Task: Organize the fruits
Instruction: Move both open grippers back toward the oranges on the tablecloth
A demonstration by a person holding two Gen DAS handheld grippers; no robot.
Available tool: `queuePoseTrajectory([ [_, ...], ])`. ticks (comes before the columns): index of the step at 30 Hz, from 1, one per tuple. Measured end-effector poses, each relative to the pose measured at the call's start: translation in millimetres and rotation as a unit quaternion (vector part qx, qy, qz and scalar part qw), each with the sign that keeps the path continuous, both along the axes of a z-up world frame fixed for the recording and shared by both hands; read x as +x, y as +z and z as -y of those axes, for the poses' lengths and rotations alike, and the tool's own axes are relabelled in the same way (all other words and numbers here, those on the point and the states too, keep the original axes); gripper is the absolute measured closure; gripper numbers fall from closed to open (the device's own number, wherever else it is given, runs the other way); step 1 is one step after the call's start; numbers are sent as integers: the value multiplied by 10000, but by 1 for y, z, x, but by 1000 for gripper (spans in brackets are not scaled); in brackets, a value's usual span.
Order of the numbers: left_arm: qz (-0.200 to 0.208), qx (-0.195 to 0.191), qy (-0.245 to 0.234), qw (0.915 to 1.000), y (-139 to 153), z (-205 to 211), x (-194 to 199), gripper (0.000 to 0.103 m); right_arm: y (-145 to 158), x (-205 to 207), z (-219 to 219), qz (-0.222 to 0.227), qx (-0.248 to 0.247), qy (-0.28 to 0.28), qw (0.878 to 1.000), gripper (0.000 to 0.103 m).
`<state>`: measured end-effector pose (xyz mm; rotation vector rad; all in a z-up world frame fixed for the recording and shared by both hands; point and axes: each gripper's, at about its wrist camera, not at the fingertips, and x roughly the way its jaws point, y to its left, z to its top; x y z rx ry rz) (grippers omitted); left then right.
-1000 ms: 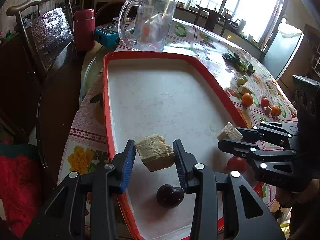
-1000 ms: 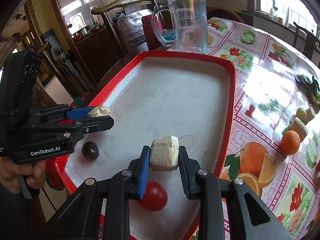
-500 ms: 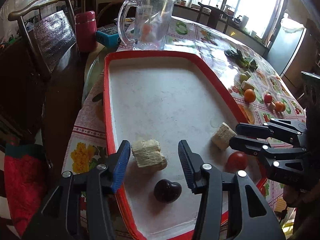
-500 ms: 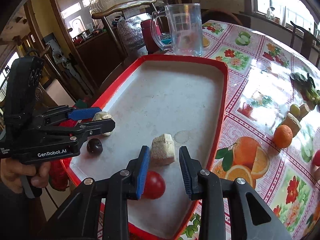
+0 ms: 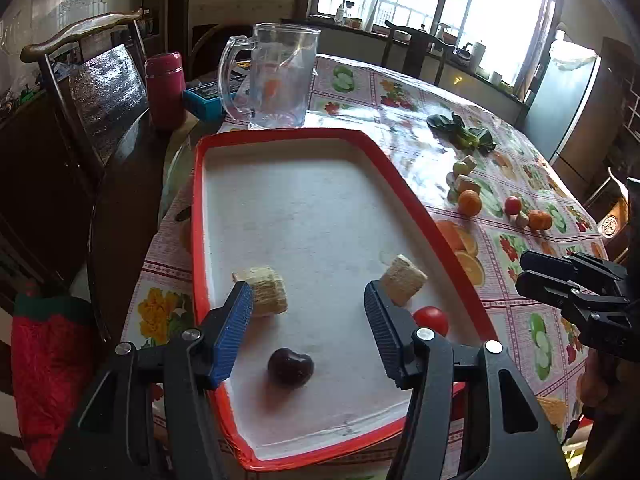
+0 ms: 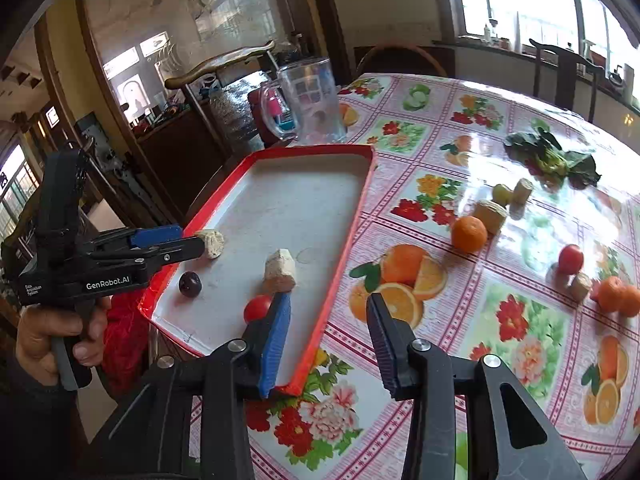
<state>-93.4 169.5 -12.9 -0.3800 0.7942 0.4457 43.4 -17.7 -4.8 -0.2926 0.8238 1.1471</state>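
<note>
Clearly, left hand-held gripper (image 6: 200,242) reads "GenRobot.AI".

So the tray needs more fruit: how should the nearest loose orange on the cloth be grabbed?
Take the orange across its round middle, coming from above and from the near side; a tan block sits close behind it. The right tongs are empty and opening.

A glossy floral tablecloth (image 6: 460,184) looked like wipe-clean plastic, mirroring window glare. At its ten o'clock, the red-rimmed tray (image 5: 412,200) had a matt, grainy white floor. The clear mug (image 5: 276,80) appeared smooth plastic or glass; the chair back (image 5: 80,36) polished wood.
</note>
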Motion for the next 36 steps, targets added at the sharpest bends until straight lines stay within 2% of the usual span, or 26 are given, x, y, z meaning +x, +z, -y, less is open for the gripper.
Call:
queuePoseTrajectory([
  [10, 141, -37, -536, 9985, 10, 41, 23, 46, -4, 32, 75, -160, 97, -850, 9962, 60],
  [15, 106, -78, -783, 9968, 9, 62, 37, 46, -10, 45, 105, -267, 102, -1193, 9924, 55],
  [17, 103, -89, -875, 9961, 9, 70, 43, 46, -12, 51, 115, -326, 121, -1323, 9906, 50],
  [20, 84, -101, -1000, 9949, 10, 81, 52, 45, -15, 58, 128, -364, 156, -1478, 9882, 50],
  [25, 82, -110, -1211, 9925, 11, 98, 71, 43, -15, 75, 142, -310, 201, -1655, 9855, 50],
  [36, 22, -197, -1479, 9888, 9, 116, 125, 43, -21, 121, 151, -58, -44, -1991, 9800, 50],
])
